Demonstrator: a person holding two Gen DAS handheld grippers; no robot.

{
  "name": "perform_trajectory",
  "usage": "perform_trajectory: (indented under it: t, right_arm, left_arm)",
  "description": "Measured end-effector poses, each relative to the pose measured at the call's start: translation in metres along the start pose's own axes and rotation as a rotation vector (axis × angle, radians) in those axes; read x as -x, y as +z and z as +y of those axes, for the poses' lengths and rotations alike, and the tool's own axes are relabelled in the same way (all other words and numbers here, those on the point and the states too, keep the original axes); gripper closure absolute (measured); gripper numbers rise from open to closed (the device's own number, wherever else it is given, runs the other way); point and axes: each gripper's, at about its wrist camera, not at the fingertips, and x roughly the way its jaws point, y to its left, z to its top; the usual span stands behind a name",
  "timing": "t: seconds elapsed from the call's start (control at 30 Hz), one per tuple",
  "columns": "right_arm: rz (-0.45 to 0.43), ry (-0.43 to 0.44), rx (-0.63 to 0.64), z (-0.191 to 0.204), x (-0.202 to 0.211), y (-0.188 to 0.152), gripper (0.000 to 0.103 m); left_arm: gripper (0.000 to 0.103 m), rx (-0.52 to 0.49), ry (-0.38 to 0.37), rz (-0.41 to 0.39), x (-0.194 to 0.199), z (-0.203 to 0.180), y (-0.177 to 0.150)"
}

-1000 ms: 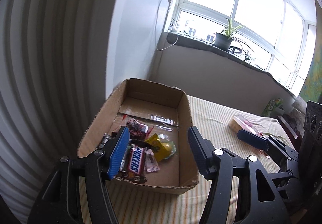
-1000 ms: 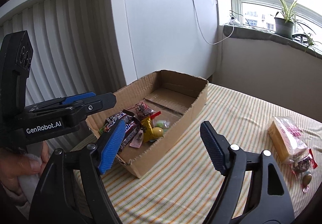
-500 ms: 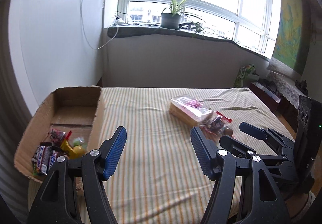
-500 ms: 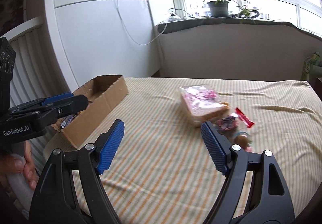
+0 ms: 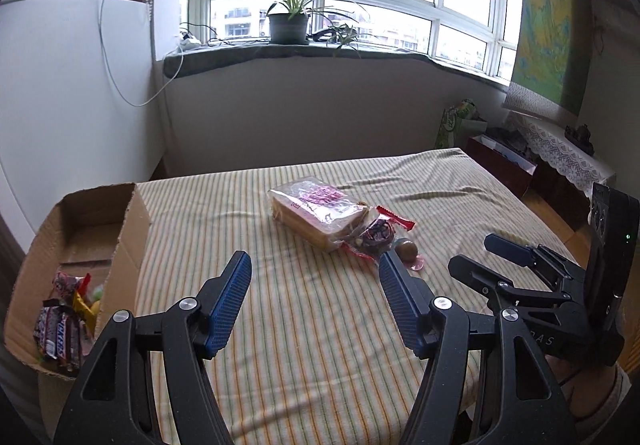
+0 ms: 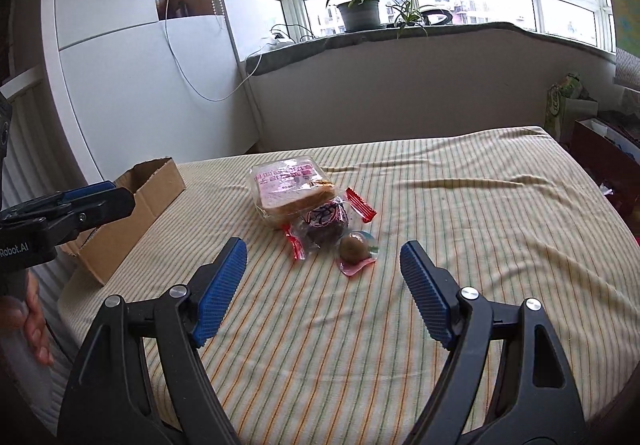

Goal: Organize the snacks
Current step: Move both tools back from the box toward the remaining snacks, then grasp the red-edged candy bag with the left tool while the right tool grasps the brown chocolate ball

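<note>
A: What are the jaws doing, closest to the lens?

B: The left gripper (image 5: 316, 305) has its jaws spread wide, nothing between them, nothing touched. The right gripper (image 6: 324, 285) is the same: jaws far apart and empty. Both have black rigid frames and ribbed blue pads (image 6: 220, 293).

A: And past them?

B: A surface under a yellow striped cloth (image 6: 460, 213), slightly wrinkled. At mid-frame in the right wrist view lies a small round brown sweet (image 6: 353, 246) in clear wrap, touching a crinkly dark snack packet (image 6: 325, 223) with red ends. Just behind that, a bagged loaf of sliced bread (image 6: 286, 191) in clear plastic with pink print.

A: The box?

B: An open corrugated cardboard box (image 5: 132, 229) at the left edge of the left wrist view, holding chocolate bars (image 5: 58, 329) and other shiny wrappers in its near end.

A: Farthest back?

B: A potted plant (image 5: 289, 23) on the windowsill.
</note>
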Motion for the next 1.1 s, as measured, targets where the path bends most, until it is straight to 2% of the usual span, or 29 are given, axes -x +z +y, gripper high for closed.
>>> perform_trajectory:
  t: [0.2,0.3,0.37,0.43,0.5,0.57,0.87,1.0,1.1]
  right_arm:
    - [0.055,-0.012,0.006,-0.007,-0.015,-0.005,0.021]
    - [0.102,-0.038,0.029,-0.012,-0.026,-0.010,0.021]
    - [0.157,-0.054,0.057,-0.015,-0.036,-0.014,0.021]
    - [0.210,-0.084,0.092,-0.017,-0.046,-0.020,0.021]
    - [0.292,-0.109,0.122,-0.022,-0.059,-0.029,0.020]
    - [0.304,-0.118,0.186,-0.018,-0.061,-0.031,0.017]
    - [0.338,-0.074,0.221,-0.020,-0.082,-0.011,0.016]
    - [0.346,-0.053,0.249,-0.015,-0.093,-0.001,0.029]
    - [0.354,-0.041,0.275,-0.010,-0.103,0.005,0.032]
  left_arm:
    - [0.037,-0.014,-0.032,0.041,-0.020,-0.009,-0.002]
    - [0.035,-0.023,-0.071,0.081,-0.038,-0.015,-0.004]
    - [0.031,-0.006,-0.126,0.128,-0.054,-0.018,-0.008]
    - [0.031,0.049,-0.201,0.216,-0.077,-0.019,-0.017]
    - [0.031,0.095,-0.239,0.288,-0.098,-0.021,-0.027]
    - [0.031,0.116,-0.266,0.327,-0.113,-0.023,-0.032]
    - [0.031,0.119,-0.299,0.321,-0.149,-0.017,-0.003]
    - [0.033,0.106,-0.307,0.324,-0.159,-0.020,0.006]
    - [0.033,0.114,-0.320,0.333,-0.165,-0.021,0.010]
